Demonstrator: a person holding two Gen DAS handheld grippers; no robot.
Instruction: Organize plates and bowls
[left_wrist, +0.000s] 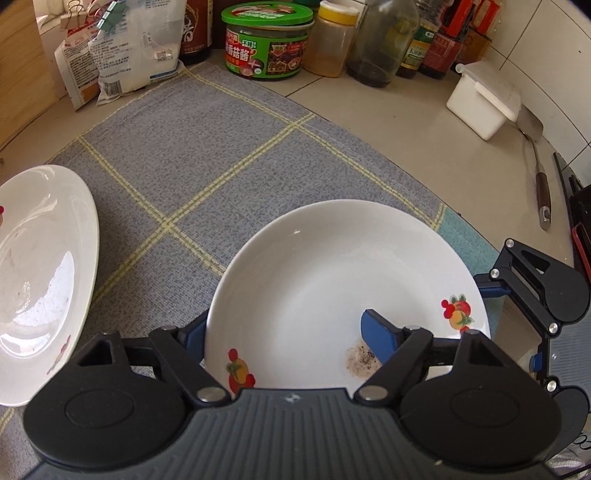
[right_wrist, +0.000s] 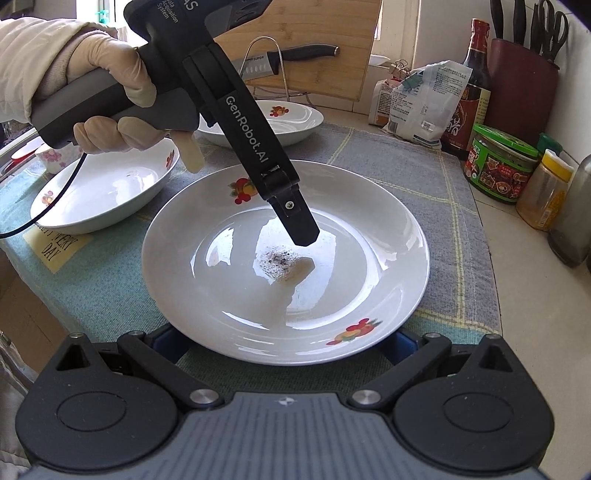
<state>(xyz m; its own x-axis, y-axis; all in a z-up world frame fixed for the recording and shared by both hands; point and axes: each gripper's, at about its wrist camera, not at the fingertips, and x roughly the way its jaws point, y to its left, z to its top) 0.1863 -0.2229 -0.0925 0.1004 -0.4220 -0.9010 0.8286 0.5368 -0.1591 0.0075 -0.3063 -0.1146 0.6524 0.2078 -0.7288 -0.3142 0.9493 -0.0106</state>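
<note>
Left gripper (left_wrist: 291, 332) clamped on the near rim of the fruit-print plate (left_wrist: 332, 266), one finger over the rim inside, one under; right gripper (right_wrist: 284, 343) spread apart, straddling that plate's opposite edge, not closed. Plate sits mid grey checked cloth (left_wrist: 207, 147) on the counter (left_wrist: 406, 122), dark residue patch (right_wrist: 277, 260) near its centre; two more plates (right_wrist: 110, 192) just beside it. Risk: single-edge pinch on glossy rim, so plate could tilt, slip, clip neighbours.
</note>
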